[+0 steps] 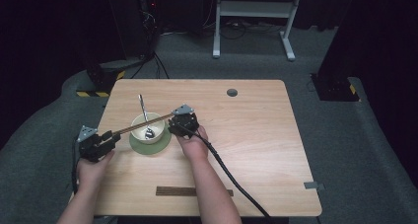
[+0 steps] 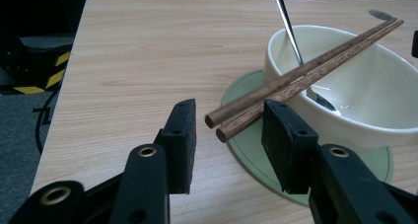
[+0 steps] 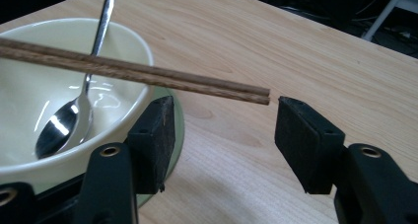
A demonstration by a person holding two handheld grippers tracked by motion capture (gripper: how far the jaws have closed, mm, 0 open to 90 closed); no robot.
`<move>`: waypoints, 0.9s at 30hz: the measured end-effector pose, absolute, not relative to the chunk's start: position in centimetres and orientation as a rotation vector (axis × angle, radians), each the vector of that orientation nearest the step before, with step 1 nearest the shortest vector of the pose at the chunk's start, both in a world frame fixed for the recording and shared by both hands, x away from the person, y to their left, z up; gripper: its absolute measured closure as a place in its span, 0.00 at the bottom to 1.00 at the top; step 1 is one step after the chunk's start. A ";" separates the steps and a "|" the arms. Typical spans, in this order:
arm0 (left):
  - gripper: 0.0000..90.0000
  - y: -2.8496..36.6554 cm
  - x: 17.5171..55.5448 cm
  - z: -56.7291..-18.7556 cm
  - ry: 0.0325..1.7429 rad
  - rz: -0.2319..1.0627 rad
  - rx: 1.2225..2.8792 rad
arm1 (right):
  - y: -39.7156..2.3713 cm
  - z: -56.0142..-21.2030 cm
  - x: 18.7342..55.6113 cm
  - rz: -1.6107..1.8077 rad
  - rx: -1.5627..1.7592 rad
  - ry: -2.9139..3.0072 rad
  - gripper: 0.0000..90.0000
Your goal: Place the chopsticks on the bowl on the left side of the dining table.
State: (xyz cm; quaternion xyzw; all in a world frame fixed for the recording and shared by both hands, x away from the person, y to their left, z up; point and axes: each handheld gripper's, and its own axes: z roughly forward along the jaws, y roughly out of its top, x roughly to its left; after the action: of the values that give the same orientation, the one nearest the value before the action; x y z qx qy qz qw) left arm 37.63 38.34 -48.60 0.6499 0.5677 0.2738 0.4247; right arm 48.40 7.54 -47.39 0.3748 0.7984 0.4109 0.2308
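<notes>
So, chopsticks laid across the bowl, both sets of jaws parked at the ends

Starting at the left gripper: its jaws stand part open, and the thick butt ends of the chopsticks poke into the gap between the pads. As far as I can tell neither pad is pressing on the wood. The right gripper is the same story at the other end: jaws part open, with the thin tips ending in the gap, near the right-hand pad but apart from it.

The pair lies side by side, resting across the rim of the cream bowl. Its long axis runs from the left gripper up and across to the right gripper in the high view, so each hand has one end right in front of it. Neither is really nearer.

A spoon leans inside the bowl, handle sticking out the far side under the sticks. The bowl sits on a green saucer on the wooden surface.

My guess: whichever jaws close first get the pair, and they need to squeeze across the axis, not along it.
</notes>
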 end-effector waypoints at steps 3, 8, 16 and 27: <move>0.64 38.2 37.7 -48.7 1.415 0.681 1.633 | 7.6 -47.7 48.9 1.142 1.033 2.203 0.43; 0.64 38.2 37.7 -48.7 1.412 0.685 1.635 | 7.9 -48.1 49.5 1.162 1.022 2.206 0.42; 0.63 38.1 37.8 -48.7 1.400 0.672 1.636 | 7.9 -48.2 49.9 1.153 0.991 2.250 0.46; 0.62 37.9 37.8 -48.7 1.374 0.657 1.653 | 6.6 -48.3 48.0 1.154 0.985 2.238 0.50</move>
State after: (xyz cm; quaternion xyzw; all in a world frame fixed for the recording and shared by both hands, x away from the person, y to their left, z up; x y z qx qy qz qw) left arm 37.77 37.94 -48.71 0.6631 0.5513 0.2635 0.4323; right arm 48.00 6.64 -48.29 0.3557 0.8080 0.4167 0.2170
